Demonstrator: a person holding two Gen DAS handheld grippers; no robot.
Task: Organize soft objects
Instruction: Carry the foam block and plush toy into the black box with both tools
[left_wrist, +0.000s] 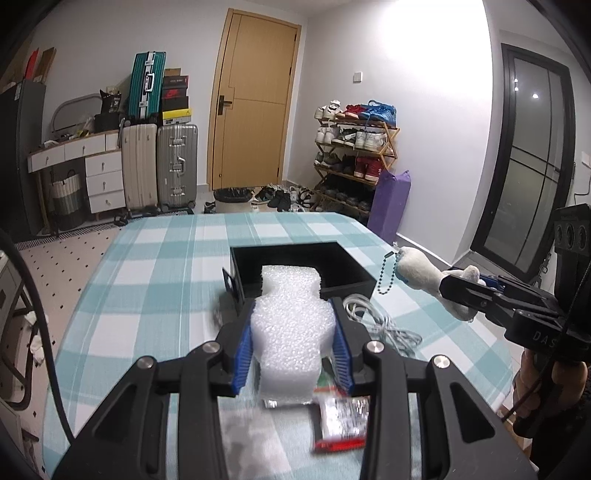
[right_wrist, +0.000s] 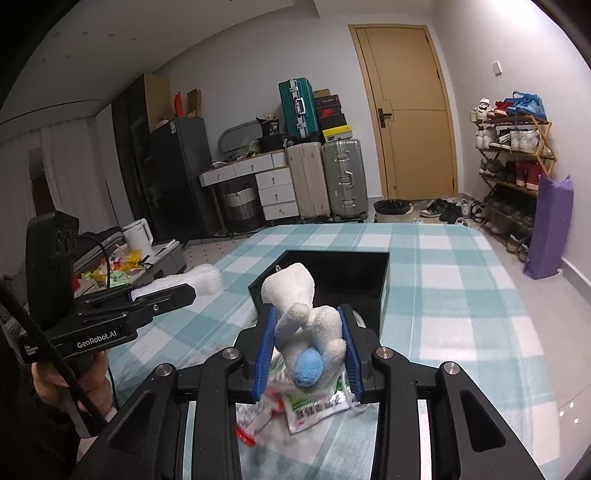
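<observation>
My left gripper (left_wrist: 292, 314) is shut on a white foam block (left_wrist: 290, 332), lifted above the checked table; its blue pads (left_wrist: 243, 358) press into the foam's sides. In the right wrist view my right gripper (right_wrist: 308, 325) is shut on a white plush toy (right_wrist: 306, 325) with a blue tail ball. The same plush toy (left_wrist: 421, 275), with a bead chain hanging from it, shows at the right of the left wrist view, in the right gripper (left_wrist: 461, 286). An open black box (left_wrist: 303, 266) (right_wrist: 351, 280) sits on the table just ahead of both grippers.
Snack packets (left_wrist: 341, 417) (right_wrist: 314, 402) lie on the teal checked tablecloth (left_wrist: 147, 295) below the grippers. A coiled white cable (left_wrist: 384, 325) rests right of the box. Suitcases (left_wrist: 159, 170), a door and a shoe rack (left_wrist: 354, 158) stand beyond the table.
</observation>
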